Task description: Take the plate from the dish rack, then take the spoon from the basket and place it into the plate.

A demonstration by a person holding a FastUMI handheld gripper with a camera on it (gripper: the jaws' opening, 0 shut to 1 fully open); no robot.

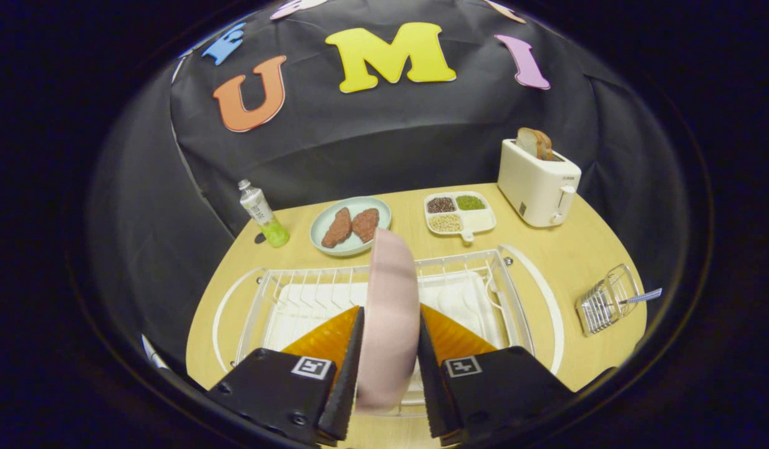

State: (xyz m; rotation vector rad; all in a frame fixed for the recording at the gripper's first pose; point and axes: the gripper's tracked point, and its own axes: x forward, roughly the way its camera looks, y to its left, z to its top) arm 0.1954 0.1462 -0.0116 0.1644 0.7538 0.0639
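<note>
Fingers (389, 349) clamped on the pink plate (391, 312), one on each face. Plate stands on edge between them, upper rim reaching past the fingertips toward the back of the bench (565, 249).

Under and around the plate: white wire dish rack (284, 293) on a white drip tray. Rack slots either side of the plate look vacant; its side rails run close outside both fingers. Bare bench strip left of the rack, wider bare patch to the right.

Right of the rack, near the bench edge: wire basket (602, 302) lying tilted, spoon (637, 298) inside it with the handle sticking out toward the edge. Well apart from the fingers.

Beyond the rack:
- pale green plate (325, 226) with two brown meat pieces (352, 226), just behind the pink plate's top rim
- white divided tray (484, 219) holding dark, green and pale grains, one compartment looks bare
- white toaster (537, 184) at back right, bread slices (535, 143) in the slot
- bottle (262, 213) with green drink at back left, near the bench edge

Open bench between the divided tray, toaster and basket.
</note>
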